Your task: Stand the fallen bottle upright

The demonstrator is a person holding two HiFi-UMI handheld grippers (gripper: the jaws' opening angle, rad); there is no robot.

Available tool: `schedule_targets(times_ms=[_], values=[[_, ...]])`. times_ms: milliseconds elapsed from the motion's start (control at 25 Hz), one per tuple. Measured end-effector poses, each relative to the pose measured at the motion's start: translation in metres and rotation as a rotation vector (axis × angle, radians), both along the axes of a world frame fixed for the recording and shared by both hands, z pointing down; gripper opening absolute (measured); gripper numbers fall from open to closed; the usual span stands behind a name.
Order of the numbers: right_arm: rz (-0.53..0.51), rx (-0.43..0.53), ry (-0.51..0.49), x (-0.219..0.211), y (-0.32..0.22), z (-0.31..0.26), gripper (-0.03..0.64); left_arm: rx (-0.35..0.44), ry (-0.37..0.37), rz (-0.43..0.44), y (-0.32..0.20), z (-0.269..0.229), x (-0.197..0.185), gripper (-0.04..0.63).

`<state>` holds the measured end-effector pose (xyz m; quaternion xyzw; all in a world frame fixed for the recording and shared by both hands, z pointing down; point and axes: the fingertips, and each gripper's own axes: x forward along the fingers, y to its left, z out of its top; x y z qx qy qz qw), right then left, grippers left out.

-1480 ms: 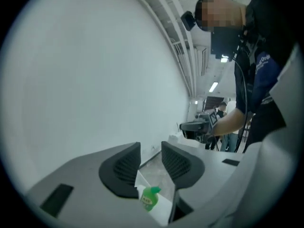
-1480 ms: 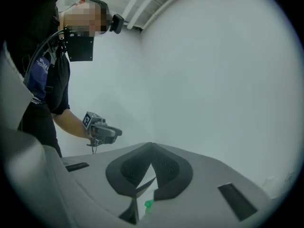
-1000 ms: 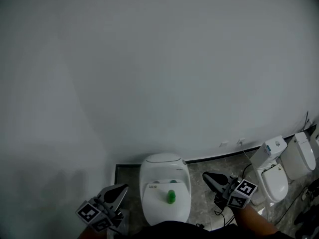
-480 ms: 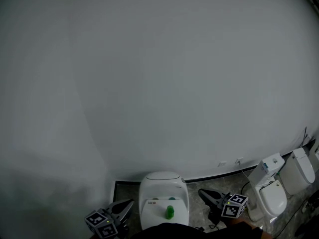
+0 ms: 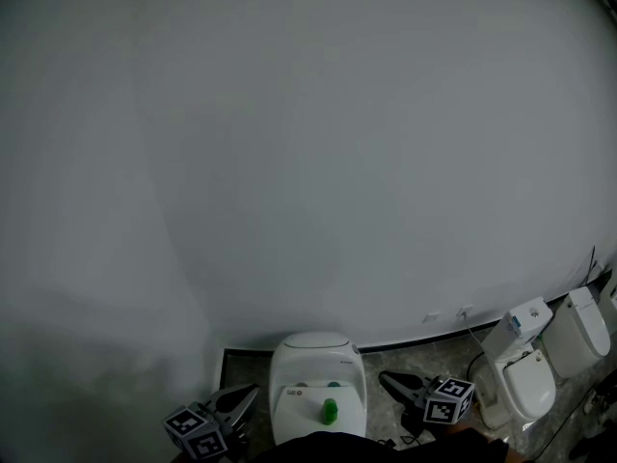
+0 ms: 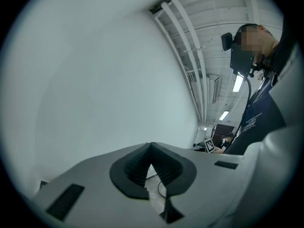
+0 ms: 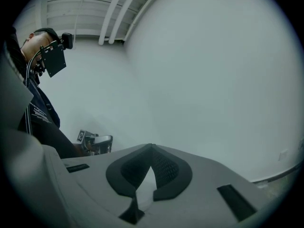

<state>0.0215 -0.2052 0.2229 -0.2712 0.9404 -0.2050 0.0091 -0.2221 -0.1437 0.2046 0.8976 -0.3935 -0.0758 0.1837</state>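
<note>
Right now my left tool [image 5: 249,394] is closed with nothing between its jaws, and my right tool [image 5: 388,380] is closed and empty as well. Both point level toward the grey wall [image 5: 308,162]. Between them stands a white toilet [image 5: 318,350]. The green bottle [image 5: 330,412] rests on top of it, apart from both tools and too small for me to tell whether it lies or stands. A second toilet [image 5: 525,379] sits by the wall to my right.
</note>
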Motion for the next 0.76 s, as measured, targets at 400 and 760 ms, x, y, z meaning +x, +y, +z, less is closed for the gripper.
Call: schedule_targets(times_ms=[400,760], values=[[-0.018,0.012,0.002,-0.005,0.003,-0.01,0.006,-0.006,0.002,-0.007,0.006,-0.015,0.0,0.003],[-0.025,0.008,-0.001,0.006,0.003,-0.015,0.006,-0.007,0.007,-0.013,0.005,-0.028,0.014,0.003]])
